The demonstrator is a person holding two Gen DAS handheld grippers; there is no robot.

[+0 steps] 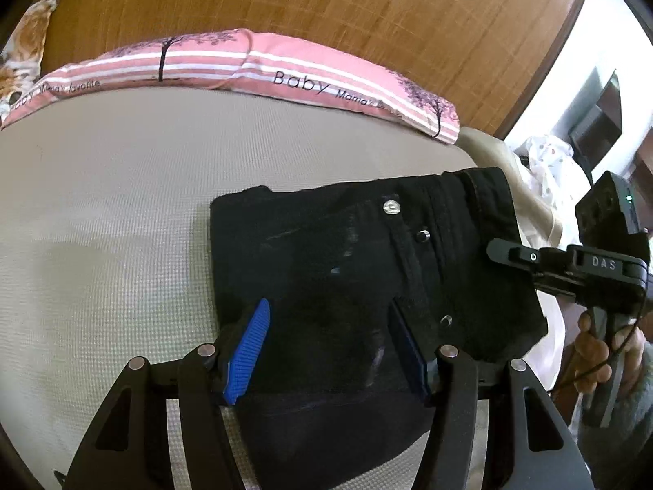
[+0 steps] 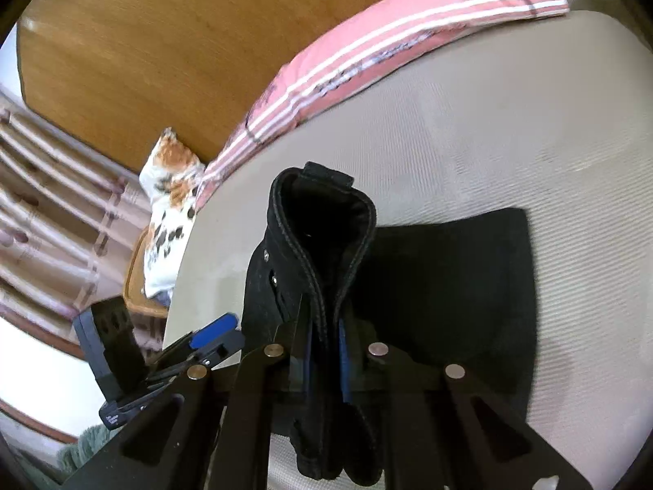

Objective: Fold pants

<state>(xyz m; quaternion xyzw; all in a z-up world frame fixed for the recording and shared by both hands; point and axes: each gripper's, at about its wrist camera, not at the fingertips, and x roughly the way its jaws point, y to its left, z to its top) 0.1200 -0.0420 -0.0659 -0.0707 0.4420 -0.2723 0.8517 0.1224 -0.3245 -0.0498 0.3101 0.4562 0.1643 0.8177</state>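
Note:
Black pants point(image 1: 347, 269) lie folded on a beige mattress point(image 1: 102, 224), waistband with metal buttons toward the right. My left gripper point(image 1: 326, 347) is open, its blue pads point(image 1: 249, 351) spread wide just above the near edge of the pants. My right gripper point(image 2: 324, 343) is shut on a bunched waistband fold of the pants point(image 2: 322, 220), holding it raised off the mattress point(image 2: 489, 130); the rest of the pants point(image 2: 457, 286) lies flat to its right. The right gripper also shows at the right edge of the left wrist view point(image 1: 506, 251).
A pink striped pillow point(image 1: 253, 65) lies along the far edge of the mattress against a wooden headboard point(image 1: 326, 0). A cat-print pillow point(image 2: 171, 212) sits at one end. The mattress's edge is close behind the pants' waistband.

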